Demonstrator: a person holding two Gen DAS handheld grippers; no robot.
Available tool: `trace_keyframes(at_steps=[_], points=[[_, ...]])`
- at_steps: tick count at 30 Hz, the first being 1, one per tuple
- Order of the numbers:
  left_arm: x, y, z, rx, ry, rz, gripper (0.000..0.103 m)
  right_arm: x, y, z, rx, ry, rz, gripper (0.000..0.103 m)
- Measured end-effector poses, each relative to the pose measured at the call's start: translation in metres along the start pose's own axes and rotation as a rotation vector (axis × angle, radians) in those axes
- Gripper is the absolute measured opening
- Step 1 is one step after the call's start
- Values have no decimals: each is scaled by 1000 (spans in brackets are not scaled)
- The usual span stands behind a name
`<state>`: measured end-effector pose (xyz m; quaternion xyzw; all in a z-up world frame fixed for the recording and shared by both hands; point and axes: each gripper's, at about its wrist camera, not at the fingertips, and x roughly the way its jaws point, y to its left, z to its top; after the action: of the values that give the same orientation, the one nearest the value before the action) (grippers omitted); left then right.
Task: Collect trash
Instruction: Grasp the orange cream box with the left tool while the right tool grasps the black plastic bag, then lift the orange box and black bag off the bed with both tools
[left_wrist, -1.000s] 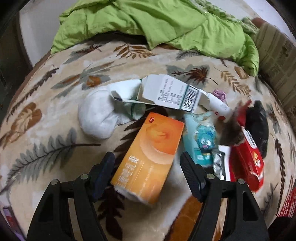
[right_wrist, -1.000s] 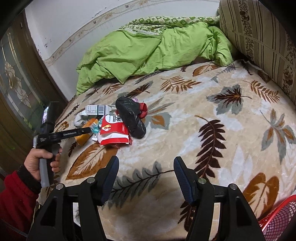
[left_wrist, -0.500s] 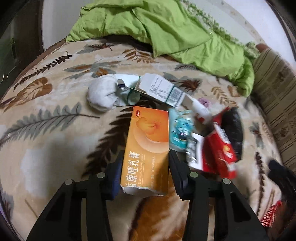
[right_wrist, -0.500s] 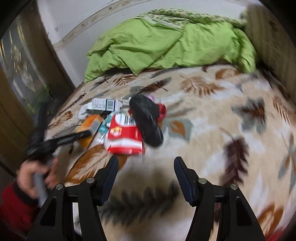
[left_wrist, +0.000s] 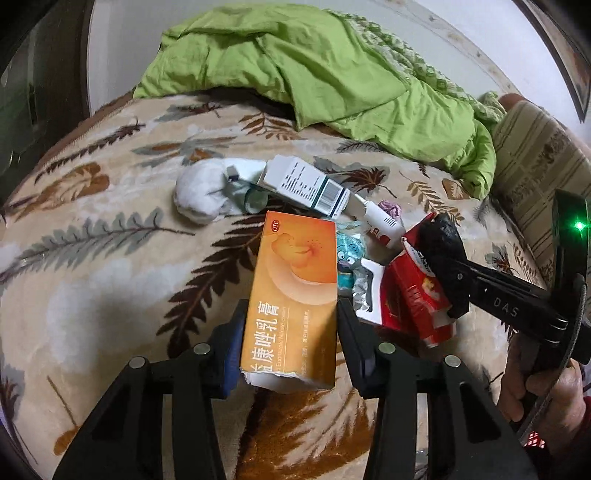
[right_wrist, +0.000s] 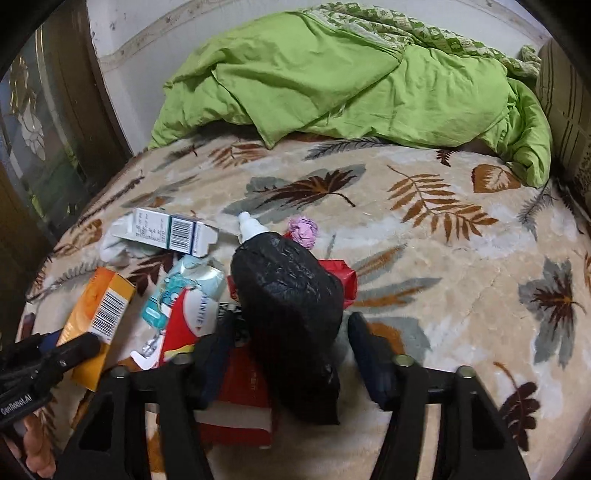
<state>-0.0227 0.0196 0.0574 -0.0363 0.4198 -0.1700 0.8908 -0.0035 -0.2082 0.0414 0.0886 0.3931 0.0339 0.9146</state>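
Near edge of the bed (right_wrist: 443, 295), leaf-print blanket, trash heaped left of centre.

- Left gripper (left_wrist: 291, 310): jaws drew in over the last second and now sit narrow, clamped across the near end of the orange box (left_wrist: 295, 288). A second ago they stood wide around it. Box points away, torn flap nearest, far end apparently low over the blanket.
- Right gripper (right_wrist: 286, 325): has swung in from open blanket to the pile. Jaws have just been closing and now pinch the black bag (right_wrist: 288, 288) between them. The bag lies over the red packet (right_wrist: 243, 398).
- Just left of the bag: blue wrapper (right_wrist: 184, 288).
- Farther: white box (left_wrist: 306, 184) with barcode, white sock (left_wrist: 199, 192) to its left, pink wad (right_wrist: 303, 229) behind the bag.
- Far: green quilt (left_wrist: 332, 74), bunched against the wall.

Reading: both hands now have a piece gripped, so two items look ready to lift and carry off. The red packet may drag along with the bag. At least five pieces remain, so collection is at an early stage.
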Motion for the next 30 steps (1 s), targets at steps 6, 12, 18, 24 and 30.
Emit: trace_keyframes(at_steps=[6, 12, 18, 24, 30], points=[[-17, -9, -7, 14, -45, -3, 45, -32, 0, -7, 30, -69, -20, 39], [-37, -28, -35, 36, -46, -23, 45, -77, 14, -30, 44, -127, -18, 39], [-49, -40, -53, 74, -62, -7, 45, -107, 31, -66, 26, -138, -2, 40], [-47, -45, -54, 101, -66, 10, 45, -121, 23, -79, 55, -155, -13, 40], [-46, -48, -55, 114, -72, 14, 45, -115, 21, -78, 70, -142, -21, 40]])
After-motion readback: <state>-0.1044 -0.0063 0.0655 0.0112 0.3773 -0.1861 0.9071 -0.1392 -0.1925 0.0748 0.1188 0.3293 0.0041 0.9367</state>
